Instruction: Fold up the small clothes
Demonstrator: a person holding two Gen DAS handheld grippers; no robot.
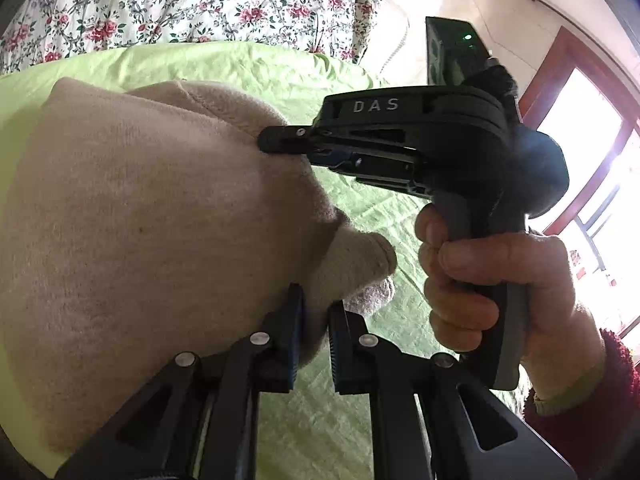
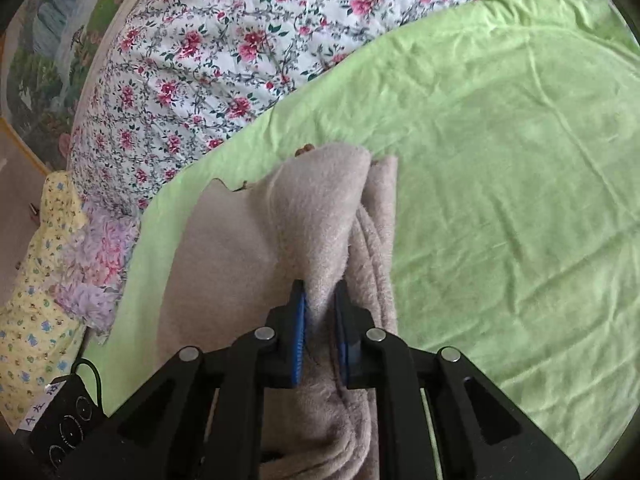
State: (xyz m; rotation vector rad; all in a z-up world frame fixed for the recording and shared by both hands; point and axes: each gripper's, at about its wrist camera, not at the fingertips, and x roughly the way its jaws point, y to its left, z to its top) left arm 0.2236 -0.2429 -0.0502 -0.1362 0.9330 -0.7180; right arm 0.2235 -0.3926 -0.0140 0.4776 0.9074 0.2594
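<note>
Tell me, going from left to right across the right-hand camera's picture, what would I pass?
Yellow patterned cloth → lilac fluffy cloth → beige garment, pinched by the right gripper → bare green sheet.

A wrinkled light-green bedsheet (image 2: pixel 500 168) covers the bed, bordered by a white quilt printed with red roses (image 2: pixel 208 64). A yellow patterned cloth (image 2: pixel 36 312) and a fluffy lilac-and-pink fabric (image 2: pixel 100 256) lie beside it. A red-framed sunlit window (image 1: pixel 580 148) glows nearby.
</note>
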